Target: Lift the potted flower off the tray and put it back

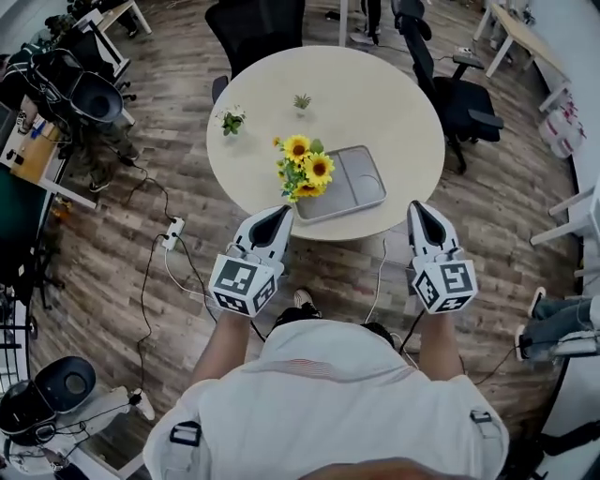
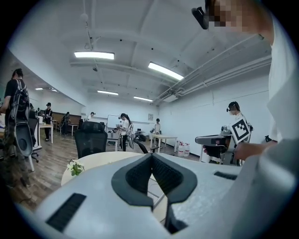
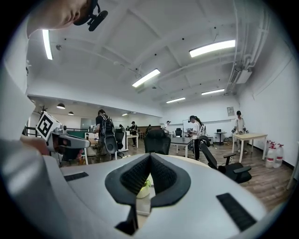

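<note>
Nearest: L tool (image 1: 279, 217) and R tool (image 1: 420, 214), both held level just short of the bench (image 1: 375, 103) near edge. Jaws are together on each, nothing between them.

Next out: the tray (image 1: 354, 183) sits close to that edge. The potted flower (image 1: 305, 171) is at the tray's left end. Blooms hide the pot from above, so can't tell if the base is fully inside the rim.

Farther: two small plants (image 1: 232, 120) (image 1: 302, 100) are well apart from the tray. Chairs (image 1: 258, 28) stand beyond the bench.

Step in hand, prob. the approach, nothing gripped yet. To do it well:
- Spread jaws before arriving.
- L tool is closer to the flower, so come in low and take the pot wall, not stems or petals.
- R tool could steady the tray.
- Lift straight up, keep it upright, clear the rim, then set it down flat inside.
</note>
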### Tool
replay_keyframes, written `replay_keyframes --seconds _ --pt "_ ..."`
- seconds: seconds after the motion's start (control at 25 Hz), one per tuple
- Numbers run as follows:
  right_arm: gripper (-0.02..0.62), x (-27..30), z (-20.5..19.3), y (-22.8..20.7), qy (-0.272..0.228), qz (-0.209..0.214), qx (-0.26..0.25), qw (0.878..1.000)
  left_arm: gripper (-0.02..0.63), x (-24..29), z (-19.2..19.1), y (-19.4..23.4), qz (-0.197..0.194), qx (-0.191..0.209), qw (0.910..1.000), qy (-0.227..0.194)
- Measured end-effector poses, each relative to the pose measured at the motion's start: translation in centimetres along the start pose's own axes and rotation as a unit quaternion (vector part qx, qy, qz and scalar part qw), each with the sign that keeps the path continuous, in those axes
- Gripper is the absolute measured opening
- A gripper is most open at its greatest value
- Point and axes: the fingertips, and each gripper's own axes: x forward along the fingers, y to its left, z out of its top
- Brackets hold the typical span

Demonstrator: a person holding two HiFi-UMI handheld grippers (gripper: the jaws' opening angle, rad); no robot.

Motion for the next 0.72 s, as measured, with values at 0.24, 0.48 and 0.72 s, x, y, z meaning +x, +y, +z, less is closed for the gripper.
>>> replay_keyframes --seconds 0.24,0.48,0.72 --pt "0.000 7.9 -0.4 1.9 0.013 0.039 -0.005 0.999 0.005 1.1 1.2 6.3 0.033 0.013 0.9993 -0.012" --pt "0.000 13.9 1.7 2.3 -0.002 0.098 -0.019 0.995 0.005 1.2 1.0 9.9 0.093 -0.015 0.9955 -0.011" --pt "0.000 17.6 2.4 0.4 0.001 0.161 -0.026 0.987 0.005 3.3 2.1 9.6 0.149 -0.021 0.9885 -0.016"
